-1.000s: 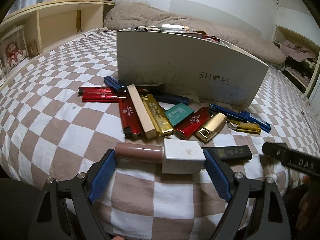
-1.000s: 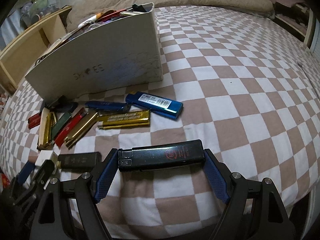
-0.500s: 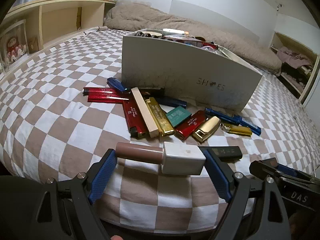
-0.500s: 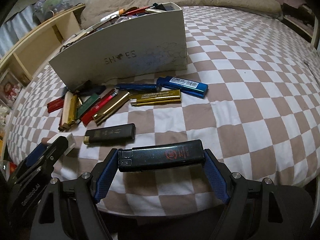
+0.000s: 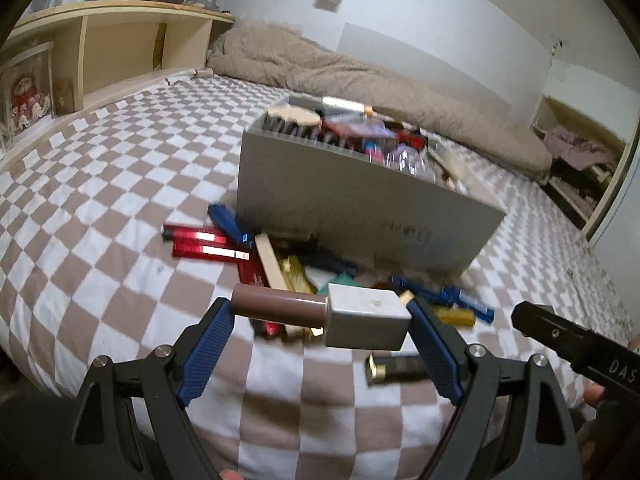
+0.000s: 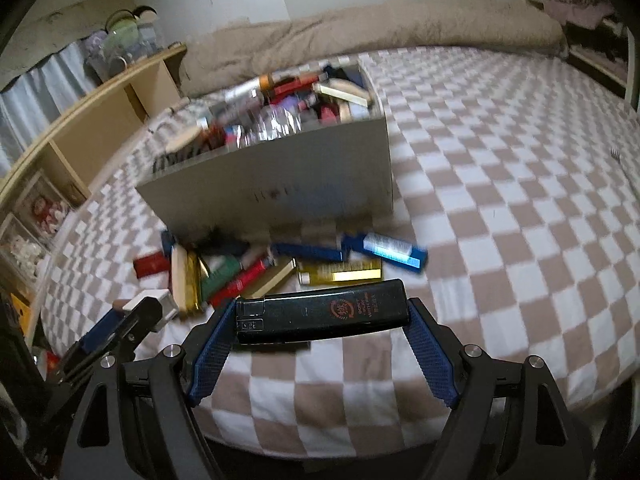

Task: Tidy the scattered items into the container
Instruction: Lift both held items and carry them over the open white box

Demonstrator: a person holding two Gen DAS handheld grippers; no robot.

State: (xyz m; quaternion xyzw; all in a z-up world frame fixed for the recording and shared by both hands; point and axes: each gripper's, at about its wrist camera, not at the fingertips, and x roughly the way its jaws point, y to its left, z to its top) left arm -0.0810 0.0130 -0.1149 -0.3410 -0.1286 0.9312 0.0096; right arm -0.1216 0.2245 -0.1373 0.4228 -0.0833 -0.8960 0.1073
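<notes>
Near the bed's (image 5: 80, 208) front edge, the left claw (image 5: 320, 316) grips a brown-and-white tube (image 5: 320, 312) endwise; the right claw (image 6: 320, 314) clamps a black lighter (image 6: 320, 310). Both hang above the bed. The container (image 5: 352, 208) is already heaped, yet many lighters (image 6: 256, 272) remain scattered at its base.

Checkered bed (image 5: 100, 200), wood shelf (image 5: 120, 40), white wall (image 5: 440, 8).
</notes>
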